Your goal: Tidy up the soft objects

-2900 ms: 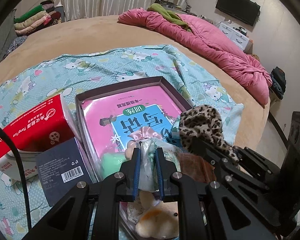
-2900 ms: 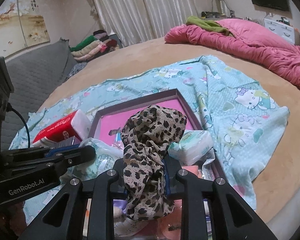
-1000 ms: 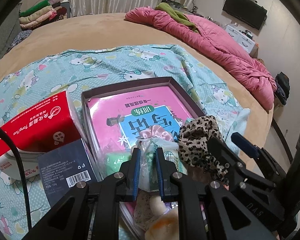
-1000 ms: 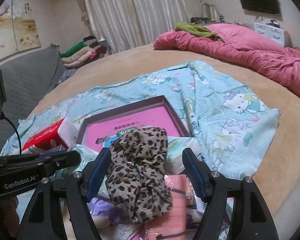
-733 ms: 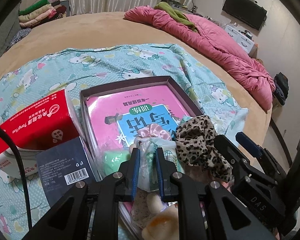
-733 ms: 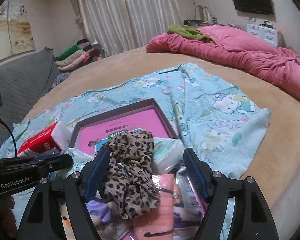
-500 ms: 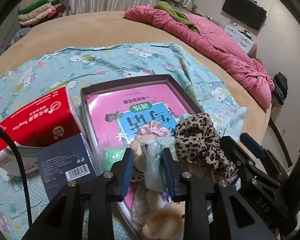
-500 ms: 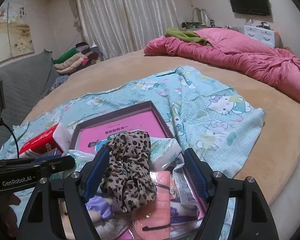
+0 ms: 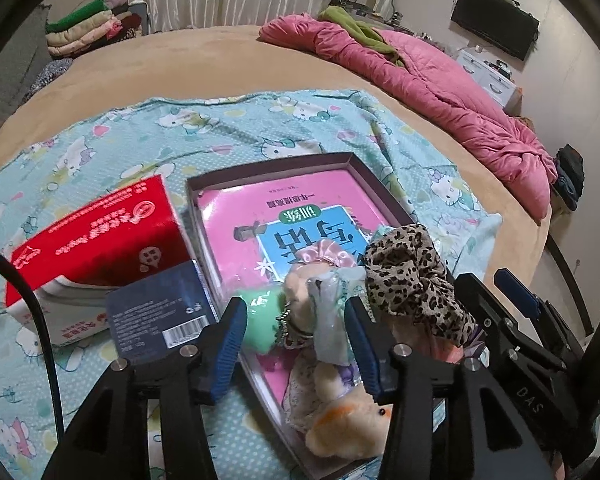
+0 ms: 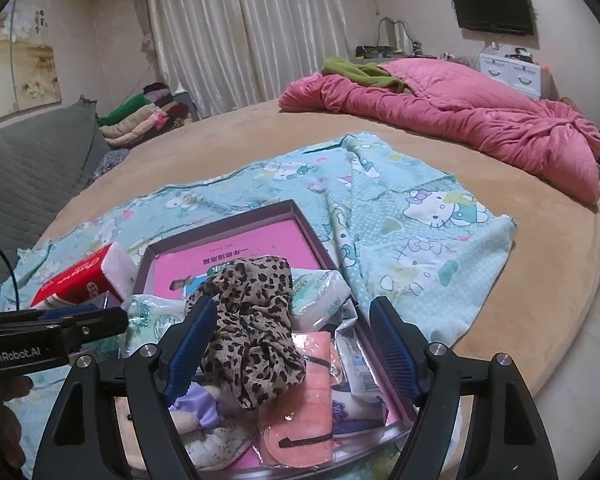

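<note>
Most soft things already lie in the tray [image 9: 364,160]: the leopard scrunchie [image 10: 256,320], plush toys [image 9: 352,424], a pink pad [image 10: 300,432] and tissue packs [image 10: 320,292], heaped at its near end. The left gripper [image 9: 296,340] is opening around a small wrapped pack [image 9: 332,320], its pads now clear of it. The right gripper [image 10: 292,344] stands wide, the scrunchie loose between its jaws. The red tissue box [image 9: 96,236] and dark box [image 9: 160,312] remain outside, to the left. Readable: "GenRobot.AI", "DAS".
</note>
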{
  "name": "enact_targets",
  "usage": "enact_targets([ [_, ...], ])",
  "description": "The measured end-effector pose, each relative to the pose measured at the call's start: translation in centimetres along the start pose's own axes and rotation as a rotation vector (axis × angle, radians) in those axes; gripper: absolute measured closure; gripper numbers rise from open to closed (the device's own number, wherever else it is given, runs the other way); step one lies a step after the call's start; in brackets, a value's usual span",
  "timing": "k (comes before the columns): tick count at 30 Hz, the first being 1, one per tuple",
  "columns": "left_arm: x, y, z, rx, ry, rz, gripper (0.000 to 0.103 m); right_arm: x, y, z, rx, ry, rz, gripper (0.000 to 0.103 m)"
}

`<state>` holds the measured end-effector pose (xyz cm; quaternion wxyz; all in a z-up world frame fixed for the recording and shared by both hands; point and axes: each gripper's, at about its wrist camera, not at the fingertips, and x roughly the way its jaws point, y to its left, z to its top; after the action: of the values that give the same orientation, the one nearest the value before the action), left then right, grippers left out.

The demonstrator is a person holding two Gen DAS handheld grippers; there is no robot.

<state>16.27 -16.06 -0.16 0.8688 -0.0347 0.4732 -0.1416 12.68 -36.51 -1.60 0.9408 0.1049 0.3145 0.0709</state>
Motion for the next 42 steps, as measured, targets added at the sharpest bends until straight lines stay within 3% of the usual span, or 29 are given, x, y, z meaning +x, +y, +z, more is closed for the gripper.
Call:
enact_targets([
  [12,-5.3,1.2,-0.6,0.021,-0.076,0.059,0.032,-4.3,2.4,1.3,0.040,-0.031,0.055,0.021],
  [15,-6.6,1.6,-0.9,0.011,-0.088,0.061,0.025,-6.0,3.4,2.0,0.028,-0.053,0.061,0.011],
  [17,-7.6,1.5,-1.2,0.021,-0.098,0.075,0.021,-7.1,4.0,2.2,0.015,-0.062,0.055,0.010],
  [26,-11.2,1.7,-2.8,0.021,-0.138,0.117,0.021,-10.8,6.1,1.9,-0.037,-0.066,0.048,0.010],
  [42,-13.5,2.3,-7.0,0.002,-0.116,0.128,0.021,-13.2,8.3,-1.4,-0.097,-0.024,0.010,0.010],
])
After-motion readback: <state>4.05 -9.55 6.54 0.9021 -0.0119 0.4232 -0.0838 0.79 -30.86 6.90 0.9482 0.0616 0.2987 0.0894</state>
